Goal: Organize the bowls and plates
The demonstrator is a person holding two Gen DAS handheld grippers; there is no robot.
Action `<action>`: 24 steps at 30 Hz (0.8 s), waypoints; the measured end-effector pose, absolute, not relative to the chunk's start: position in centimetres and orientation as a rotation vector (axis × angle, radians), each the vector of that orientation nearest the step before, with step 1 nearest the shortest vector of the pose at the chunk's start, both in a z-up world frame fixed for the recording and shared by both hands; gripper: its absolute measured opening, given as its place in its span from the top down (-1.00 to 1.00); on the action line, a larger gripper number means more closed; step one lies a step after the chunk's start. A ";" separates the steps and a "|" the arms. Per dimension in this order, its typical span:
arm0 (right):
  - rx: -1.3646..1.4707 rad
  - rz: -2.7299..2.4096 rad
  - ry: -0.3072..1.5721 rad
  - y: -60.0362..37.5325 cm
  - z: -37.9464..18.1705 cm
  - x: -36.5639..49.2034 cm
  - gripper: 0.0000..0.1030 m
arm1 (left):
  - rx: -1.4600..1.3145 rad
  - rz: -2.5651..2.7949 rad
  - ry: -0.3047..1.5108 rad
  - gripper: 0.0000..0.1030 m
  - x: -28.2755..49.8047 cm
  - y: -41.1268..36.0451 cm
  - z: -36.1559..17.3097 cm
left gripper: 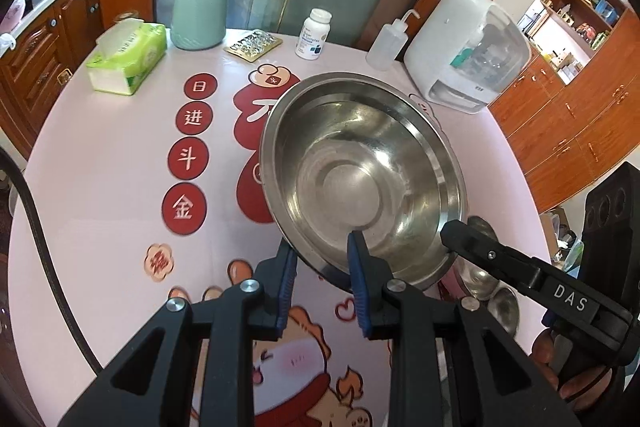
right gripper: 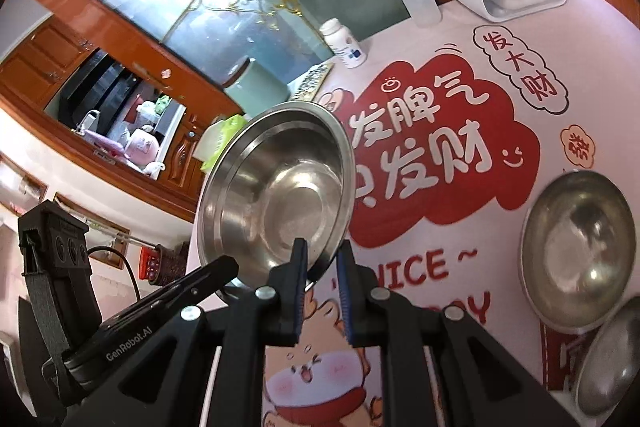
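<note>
— What's the biggest thing you see?

— The counter (left gripper: 100, 187) under its pink printed cover. Next, I see the white appliance (left gripper: 466, 47) at the far edge.

— And the steel bowl?

— The large steel bowl (left gripper: 360, 175) is tilted above the counter, held between both tools. My left gripper (left gripper: 322, 259) has its jaws clamped on the near rim, one blue pad inside and one outside. My right gripper (right gripper: 322, 259) pinches the rim the same way from the other side.

— Any others?

— A smaller steel bowl (right gripper: 576, 251) sits on the counter to my right, another (right gripper: 612, 359) just beside it. Smaller still: the mint jar (left gripper: 200, 13), tissue pack (left gripper: 128, 57), squeeze bottle (left gripper: 386, 43), pill bottle (left gripper: 314, 35).
</note>
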State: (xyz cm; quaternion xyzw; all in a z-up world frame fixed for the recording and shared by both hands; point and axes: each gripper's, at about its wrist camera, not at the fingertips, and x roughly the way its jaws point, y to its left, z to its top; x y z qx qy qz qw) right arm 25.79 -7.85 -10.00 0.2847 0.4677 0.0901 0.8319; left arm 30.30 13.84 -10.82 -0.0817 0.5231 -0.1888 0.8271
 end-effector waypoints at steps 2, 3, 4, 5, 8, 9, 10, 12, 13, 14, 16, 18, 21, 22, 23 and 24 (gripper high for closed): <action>0.599 0.196 0.985 -7.5 -9.4 24.8 0.73 | -0.176 -0.402 1.100 0.54 29.0 14.4 -10.1; 0.595 0.198 0.983 -7.3 -9.0 24.2 0.73 | -0.178 -0.404 1.092 0.54 28.2 14.7 -9.7; 0.588 0.202 0.979 -7.0 -8.7 23.6 0.73 | -0.180 -0.405 1.088 0.54 27.6 14.9 -9.4; 0.579 0.206 0.974 -6.7 -8.3 23.0 0.72 | -0.181 -0.407 1.083 0.54 27.0 15.2 -9.1; 0.562 0.210 0.970 -6.1 -7.6 21.3 0.72 | -0.188 -0.416 1.070 0.54 25.1 16.0 -8.4; 0.557 0.211 0.969 -5.8 -7.4 20.8 0.72 | -0.193 -0.414 1.070 0.54 24.3 16.3 -8.3; 0.550 0.208 0.968 -5.5 -7.3 20.1 0.72 | -0.195 -0.414 1.071 0.54 23.8 16.5 -8.3; 0.543 0.207 0.970 -5.0 -7.2 18.9 0.72 | -0.193 -0.415 1.068 0.53 22.5 17.0 -8.2; 0.543 0.207 0.972 -4.8 -7.1 18.3 0.72 | -0.194 -0.415 1.068 0.53 22.1 17.1 -8.2; 0.544 0.207 0.976 -4.5 -7.2 17.8 0.72 | -0.194 -0.420 1.073 0.53 21.5 17.4 -8.2; 0.547 0.207 0.983 -4.1 -7.3 16.7 0.72 | -0.199 -0.424 1.079 0.53 20.2 18.0 -8.3; 0.545 0.208 0.991 -3.7 -7.5 15.7 0.72 | -0.201 -0.432 1.082 0.53 19.2 18.6 -8.5; 0.542 0.208 1.006 -3.0 -7.9 14.2 0.72 | -0.200 -0.451 1.088 0.52 17.7 19.3 -9.1; 0.542 0.208 1.014 -2.8 -8.1 13.7 0.72 | -0.204 -0.456 1.093 0.52 17.1 19.6 -9.4; 0.544 0.207 1.018 -2.7 -8.2 13.3 0.72 | -0.209 -0.459 1.099 0.52 16.6 19.9 -9.6; 0.546 0.208 1.024 -2.5 -8.4 12.9 0.72 | -0.210 -0.462 1.101 0.52 16.4 20.0 -9.7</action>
